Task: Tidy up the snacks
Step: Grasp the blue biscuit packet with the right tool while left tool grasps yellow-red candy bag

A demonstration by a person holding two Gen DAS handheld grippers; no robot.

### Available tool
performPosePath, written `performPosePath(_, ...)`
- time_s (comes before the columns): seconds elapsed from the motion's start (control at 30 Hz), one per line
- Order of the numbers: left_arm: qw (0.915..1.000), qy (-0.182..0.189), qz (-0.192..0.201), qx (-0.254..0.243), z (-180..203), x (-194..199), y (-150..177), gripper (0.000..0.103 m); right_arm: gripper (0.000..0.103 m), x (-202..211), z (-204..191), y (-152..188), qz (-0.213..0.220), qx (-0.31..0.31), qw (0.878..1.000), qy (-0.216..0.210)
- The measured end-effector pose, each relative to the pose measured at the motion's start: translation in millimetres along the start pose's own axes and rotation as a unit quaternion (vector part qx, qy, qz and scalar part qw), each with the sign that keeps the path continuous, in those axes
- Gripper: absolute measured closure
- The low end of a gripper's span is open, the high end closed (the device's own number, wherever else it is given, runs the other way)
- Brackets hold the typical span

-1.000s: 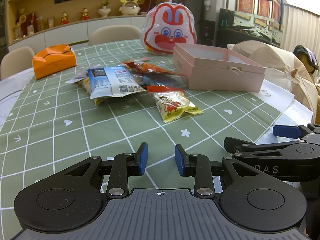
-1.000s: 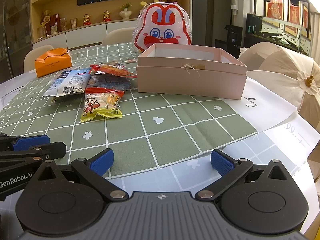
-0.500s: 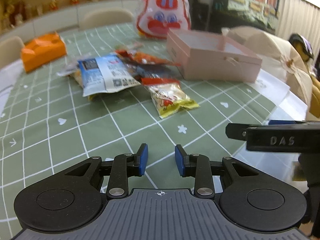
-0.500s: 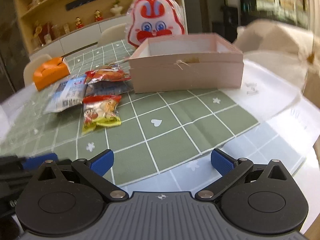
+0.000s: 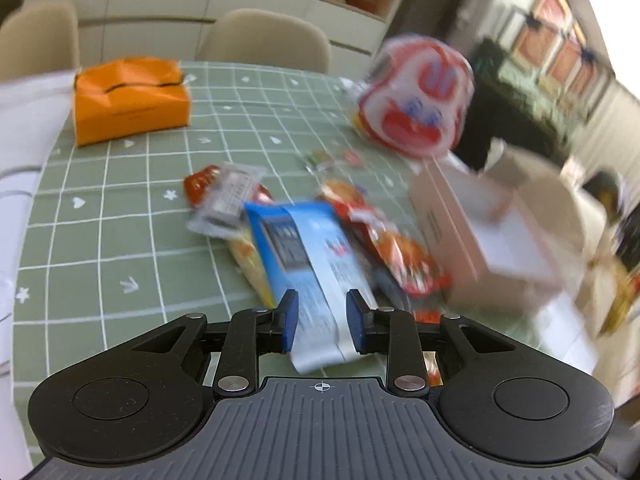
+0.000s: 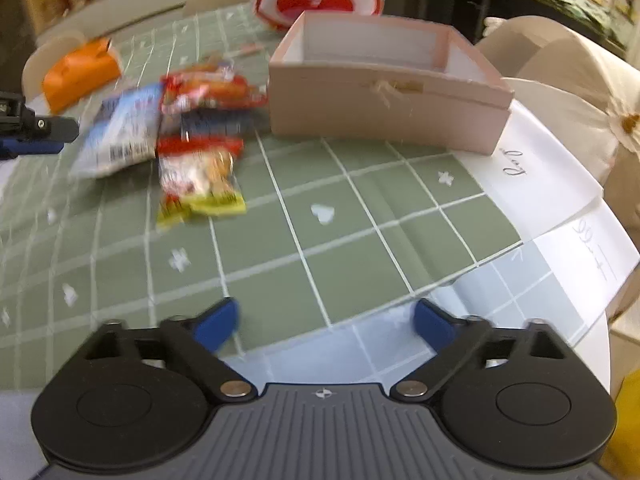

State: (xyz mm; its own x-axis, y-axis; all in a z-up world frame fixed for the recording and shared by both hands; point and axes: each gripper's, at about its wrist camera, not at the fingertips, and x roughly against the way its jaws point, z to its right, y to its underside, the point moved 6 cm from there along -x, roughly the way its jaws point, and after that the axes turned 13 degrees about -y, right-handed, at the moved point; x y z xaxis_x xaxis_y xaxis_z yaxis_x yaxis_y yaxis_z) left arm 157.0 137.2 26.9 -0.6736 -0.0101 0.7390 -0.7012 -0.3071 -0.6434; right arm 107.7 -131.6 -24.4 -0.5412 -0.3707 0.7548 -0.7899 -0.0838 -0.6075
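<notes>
Left gripper (image 5: 318, 326) has swung in over the snack pile in the last sec; it was sitting back at the table edge w/ nothing under it. Now its blue pads sit either side of the blue-and-white packet (image 5: 308, 256), a narrow gap between them, not pinching anything as far as I can tell. Looks like that packet is pick no. 1.

Right gripper (image 6: 326, 322) is spread wide, nothing in it, hanging near the table edge and tipped down a bit more than before.

Other snacks lie bunched just left of the pink box (image 6: 384, 92), which is open and looks empty, so nothing's sorted yet imo.

Surface: green grid tablecloth (image 6: 360, 240); orange pouch (image 5: 130, 100) and bunny bag (image 5: 416, 96) further back. Chairs and cabinets behind; pics are blurry.
</notes>
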Motion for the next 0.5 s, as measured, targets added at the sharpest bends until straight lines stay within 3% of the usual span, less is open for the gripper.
performPosePath(0.07,0.9996,0.022,-0.008,0.014,-11,-11,-11,0.073,0.012,6,-12,-15,0.03,0.004,0.999,-0.014)
performPosePath(0.13,0.9996,0.006,-0.012,0.027,-20,-21,-20,0.073,0.012,2,-26,-33,0.036,0.019,0.999,-0.03)
performPosePath(0.2,0.9963,-0.005,-0.048,0.071,-27,-31,-22,0.073,0.015,-8,-41,-55,0.035,0.038,0.997,-0.052)
performPosePath(0.27,0.9918,0.034,-0.076,0.097,-28,-38,-24,0.073,0.016,-19,-52,-72,0.045,0.061,0.995,-0.059)
performPosePath(0.33,0.9931,0.049,-0.071,0.08,-25,-39,-26,0.073,0.016,-32,-61,-87,0.049,0.076,0.993,-0.071)
performPosePath(0.5,0.9921,0.018,-0.064,0.107,-30,-37,-24,0.073,0.016,-70,-104,-101,0.018,0.111,0.976,-0.187)
